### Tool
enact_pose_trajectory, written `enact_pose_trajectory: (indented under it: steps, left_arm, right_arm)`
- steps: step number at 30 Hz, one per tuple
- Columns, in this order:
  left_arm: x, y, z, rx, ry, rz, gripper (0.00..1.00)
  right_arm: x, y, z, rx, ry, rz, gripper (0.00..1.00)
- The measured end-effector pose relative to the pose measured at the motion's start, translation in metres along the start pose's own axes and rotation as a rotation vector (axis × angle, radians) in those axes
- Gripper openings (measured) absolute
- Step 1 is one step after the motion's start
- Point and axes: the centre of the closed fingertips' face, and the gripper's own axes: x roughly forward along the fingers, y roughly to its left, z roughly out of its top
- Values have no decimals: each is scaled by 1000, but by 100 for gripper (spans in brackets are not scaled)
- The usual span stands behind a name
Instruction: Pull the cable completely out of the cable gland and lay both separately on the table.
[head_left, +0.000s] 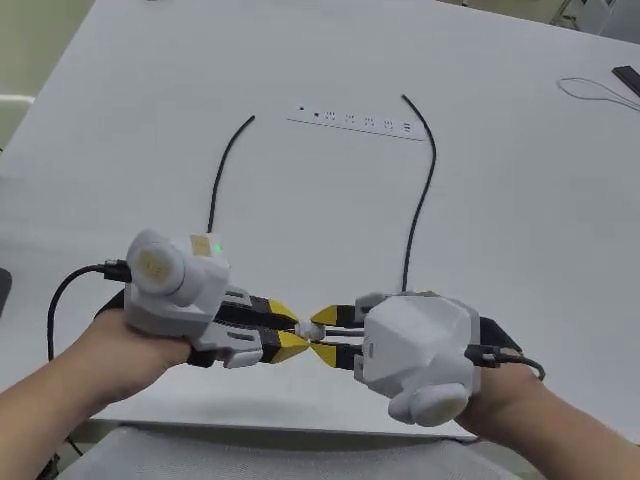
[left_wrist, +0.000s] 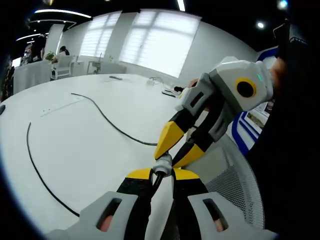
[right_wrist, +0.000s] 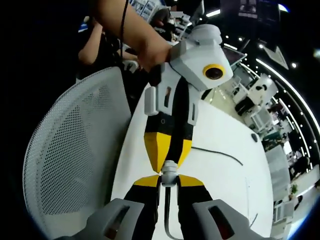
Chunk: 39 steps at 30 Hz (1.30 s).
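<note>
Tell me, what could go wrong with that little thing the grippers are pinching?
The gland is small and pinched only by the tips of the left gripper and right gripper, so it could slip out. It is near the table edge, beside a chair, so it might fall off.

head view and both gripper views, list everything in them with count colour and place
table: 1, white, under everything
left cable: 1, black, on the table, near end hidden behind the left tool
right cable: 1, black, on the table, near end hidden behind the right tool
power strip: 1, white, far side, between the cables' far ends
thin cord: 1, pale, far right of the table
chair: 1, grey mesh, at the table's near edge
gland: 1, pale grey, between the tool tips
left tool: 1, white, yellow-black jaws, shut on the gland
right tool: 1, same colours, shut on the gland from the other side
left hand, right hand: 2, each holding its tool
</note>
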Motion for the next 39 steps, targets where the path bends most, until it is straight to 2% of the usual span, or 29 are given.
enact_pose_trajectory:
  steps: [5,7,9,10,11,12,14,15,16,18,20,21,23,25,27,31,33,37,39]
  left_arm:
    - [1,-4,4,17,-10,-11,15]
    - [1,-3,5,30,-11,-8,15]
    - [1,-1,4,54,-1,1,15]
    - [0,-1,4,64,1,4,15]
    - [0,0,4,71,-1,7,15]
    - [-1,1,3,78,-1,9,15]
    - [-2,1,2,86,2,14,15]
    - [-2,2,1,95,4,18,15]
    - [-2,2,1,102,8,22,15]
    - [-3,0,1,119,14,28,15]
    - [-2,-2,4,141,2,27,15]
    - [-2,-3,5,150,2,26,15]
    - [-1,-4,5,172,9,25,15]
    - [-1,-4,7,178,10,27,15]
    - [-1,-5,10,185,2,27,15]
    - [-2,-5,12,188,0,25,15]
    - [-3,-5,13,192,0,21,15]
    - [-4,-4,16,192,-9,20,15]
    - [-4,-4,17,192,-9,19,15]
  right_arm:
    - [0,-2,-3,52,5,23,9]
    - [-1,-2,-2,80,-9,34,11]
    - [-3,-5,1,165,-42,41,17]
    - [-4,-5,3,219,-59,63,19]
    - [-5,-4,3,234,-64,74,21]
    - [-8,-3,2,289,-80,113,20]
    - [-10,-11,-1,332,-95,109,22]
    - [-11,-15,-3,360,-114,119,24]
    - [-12,-15,-8,380,-107,135,26]
    - [-13,-10,-14,441,-106,208,26]
    - [-15,-6,-14,559,-139,291,21]
    - [-15,-7,-15,649,-153,326,21]
    - [-17,-10,-10,763,-209,377,20]
    - [-17,-20,-9,839,-267,383,20]
    - [-20,-18,-5,946,-306,458,23]
    - [-20,-17,-1,1007,-339,520,18]
    - [-19,-19,-3,1006,-347,528,16]
    - [-21,-14,3,1034,-350,586,15]
    - [-19,-14,1,1019,-350,581,14]
